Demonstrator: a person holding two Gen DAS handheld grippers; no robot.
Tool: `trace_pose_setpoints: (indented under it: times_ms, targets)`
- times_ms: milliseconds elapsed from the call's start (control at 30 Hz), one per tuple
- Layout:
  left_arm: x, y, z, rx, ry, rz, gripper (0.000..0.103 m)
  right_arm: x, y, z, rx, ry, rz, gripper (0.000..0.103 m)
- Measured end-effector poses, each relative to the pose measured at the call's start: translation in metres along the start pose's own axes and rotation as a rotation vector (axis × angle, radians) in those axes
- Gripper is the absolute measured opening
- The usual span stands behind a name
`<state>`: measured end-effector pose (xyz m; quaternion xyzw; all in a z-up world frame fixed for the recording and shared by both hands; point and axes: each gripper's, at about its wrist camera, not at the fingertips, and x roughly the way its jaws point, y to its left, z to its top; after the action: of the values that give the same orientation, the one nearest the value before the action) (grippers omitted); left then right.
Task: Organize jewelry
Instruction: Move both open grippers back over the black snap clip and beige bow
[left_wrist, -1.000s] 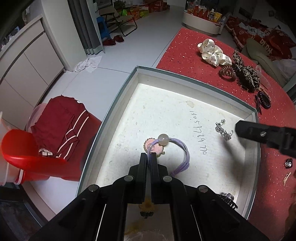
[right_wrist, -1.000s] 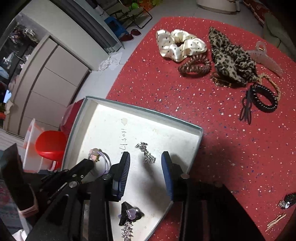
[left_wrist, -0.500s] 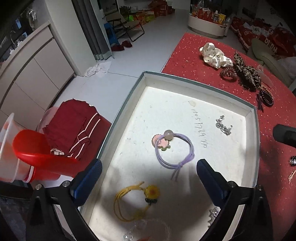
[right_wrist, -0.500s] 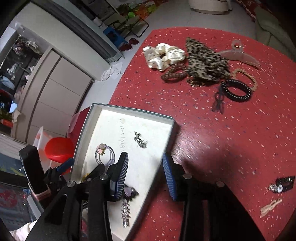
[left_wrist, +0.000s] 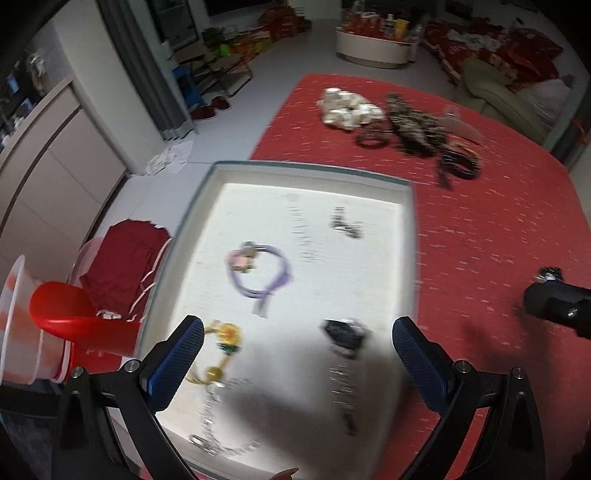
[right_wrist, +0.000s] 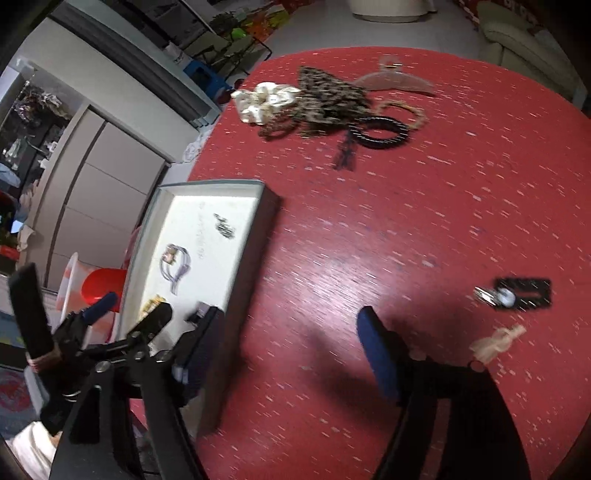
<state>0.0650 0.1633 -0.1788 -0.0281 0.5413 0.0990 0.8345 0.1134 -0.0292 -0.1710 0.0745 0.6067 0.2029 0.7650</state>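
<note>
**Hair ties and trinkets in the box, more loose on the red surface**

The jewelry is small and, in these motion-blurred views, soft-edged. A purple hair tie with a pink charm and a pale bead lies near the middle of the shallow box, a grey-rimmed tray with a white floor and some handwriting on it. Toward the far right part of the box floor sits a small silver piece. Nearer the camera lie a yellow tie with a flower charm, a dark clip with a dangling strand below it, and a silver chain by the near edge. All rest loose on the box floor, apart from one another.

The box stands at the left edge of the red speckled surface. At the far side of that surface is a cluster: a cream scrunchie, a leopard-print scrunchie touching it, a clear claw clip behind, and a black coil tie in front. Well apart, on the right, lie a black card with a pearl earring and a small beige bow just beside it.

The left gripper hangs over the near half of the box, its blue-padded fingers spread wide with nothing between them. The right gripper is over bare red surface beside the box; its fingers have just been opening and hold nothing.
</note>
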Motion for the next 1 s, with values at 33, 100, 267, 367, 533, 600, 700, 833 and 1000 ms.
trace_pose_setpoints:
  times_ms: [33,100,267,367,533,600,700,833,1000]
  targets:
    - [-0.004,-0.009,0.000,0.008,0.000,-0.015,0.102,-0.004,-0.007,-0.003,0.007,-0.001,-0.009,0.080]
    - [-0.008,-0.022,0.001,0.021,0.000,-0.028,0.102,-0.012,-0.021,-0.009,0.022,-0.004,-0.027,0.080]
    - [-0.018,-0.063,0.002,0.067,0.014,-0.079,0.102,-0.030,-0.063,-0.021,0.079,-0.015,-0.085,0.080]
    - [-0.019,-0.088,0.001,0.103,0.023,-0.102,0.102,-0.038,-0.085,-0.026,0.111,-0.018,-0.121,0.080]
    - [-0.015,-0.120,-0.001,0.127,0.043,-0.129,0.102,-0.048,-0.124,-0.031,0.140,-0.020,-0.220,0.080]
    - [-0.010,-0.131,-0.002,0.135,0.058,-0.140,0.102,-0.051,-0.139,-0.031,0.145,-0.020,-0.242,0.080]
    - [-0.004,-0.146,-0.001,0.152,0.068,-0.155,0.102,-0.052,-0.154,-0.028,0.125,-0.019,-0.277,0.080]
    - [0.001,-0.165,0.001,0.186,0.063,-0.178,0.102,-0.048,-0.163,-0.022,0.059,-0.008,-0.320,0.080]
    - [0.009,-0.179,0.003,0.194,0.064,-0.177,0.102,-0.040,-0.170,-0.013,0.002,-0.006,-0.336,0.080]
